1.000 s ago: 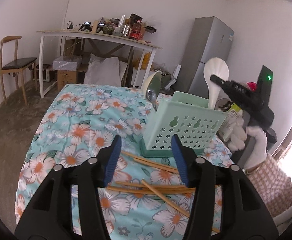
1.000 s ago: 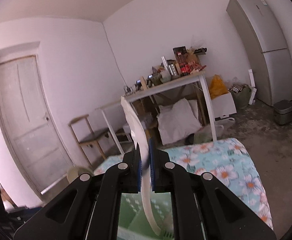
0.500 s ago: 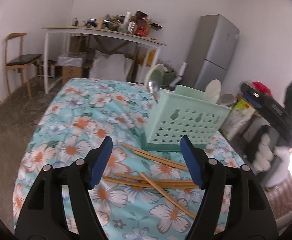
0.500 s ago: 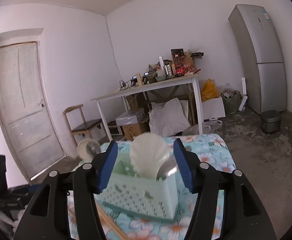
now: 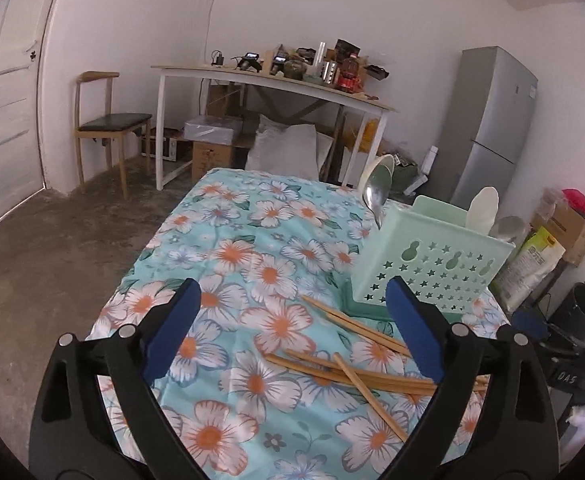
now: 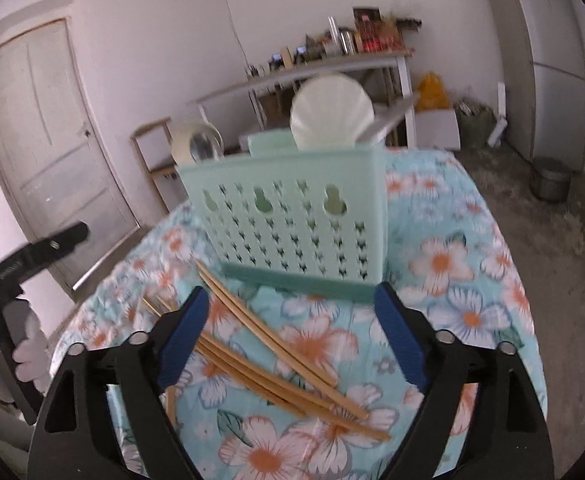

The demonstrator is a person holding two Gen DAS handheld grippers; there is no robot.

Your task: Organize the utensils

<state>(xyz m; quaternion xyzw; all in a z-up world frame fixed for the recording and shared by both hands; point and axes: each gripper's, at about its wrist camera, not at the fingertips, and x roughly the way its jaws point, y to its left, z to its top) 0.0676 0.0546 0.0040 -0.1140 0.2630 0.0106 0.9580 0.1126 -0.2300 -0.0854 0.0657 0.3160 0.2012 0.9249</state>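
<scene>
Both my left gripper (image 5: 292, 312) and right gripper (image 6: 290, 318) are opening, empty, above chopsticks (image 6: 276, 356) near the table's (image 5: 228, 240) corner.

You had one mint-green utensil caddy (image 6: 292, 216) standing on one floral tablecloth (image 5: 252, 256). In it stood two white scoops: one shell-shaped (image 6: 331, 112) at one end, one (image 6: 184, 142) behind a metal spoon at the other. Metal spoons numbered two, one (image 5: 376, 196) at the caddy's left end in your left view, one (image 5: 508, 229) at its right end. Wooden chopsticks (image 6: 276, 356) lay loose in one crossed pile; at least six showed, the exact count unclear where they overlapped. You held two grippers, left (image 5: 292, 330) and right (image 6: 290, 334).
</scene>
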